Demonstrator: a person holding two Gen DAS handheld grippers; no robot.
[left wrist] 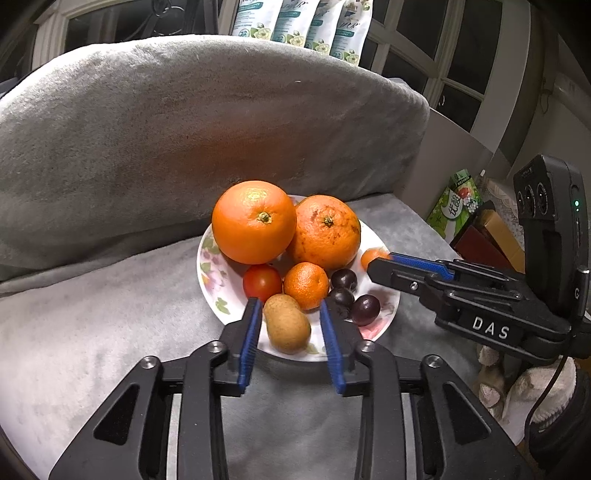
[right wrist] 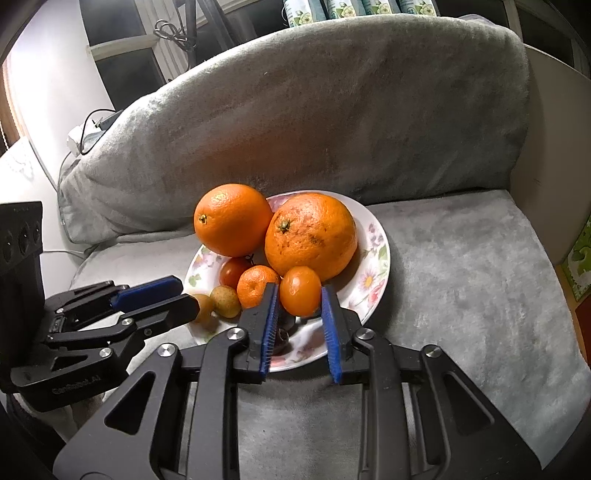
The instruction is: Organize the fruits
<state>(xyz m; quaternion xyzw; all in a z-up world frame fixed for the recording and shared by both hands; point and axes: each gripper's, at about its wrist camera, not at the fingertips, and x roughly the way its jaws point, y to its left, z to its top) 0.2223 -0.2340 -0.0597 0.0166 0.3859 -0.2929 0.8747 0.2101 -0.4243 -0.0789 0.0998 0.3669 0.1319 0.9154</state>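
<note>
A floral plate (left wrist: 212,273) (right wrist: 373,280) on a grey blanket holds two large oranges (left wrist: 254,221) (left wrist: 328,232), a tomato (left wrist: 261,282), a small mandarin (left wrist: 306,284), a brown kiwi (left wrist: 288,325) and three dark plums (left wrist: 365,309). My left gripper (left wrist: 288,306) is open, its fingers either side of the kiwi with gaps. My right gripper (right wrist: 300,295) has a small orange fruit (right wrist: 300,291) between its pads, just above the plate's front; it looks held. The right gripper also shows in the left wrist view (left wrist: 384,264).
The grey blanket (left wrist: 92,314) covers a sofa seat with a big cushion (left wrist: 184,122) behind the plate. Boxes (left wrist: 480,236) stand off the seat's right edge. Tissue packs (left wrist: 303,26) sit on the sill behind. Cables (right wrist: 92,125) lie at the left.
</note>
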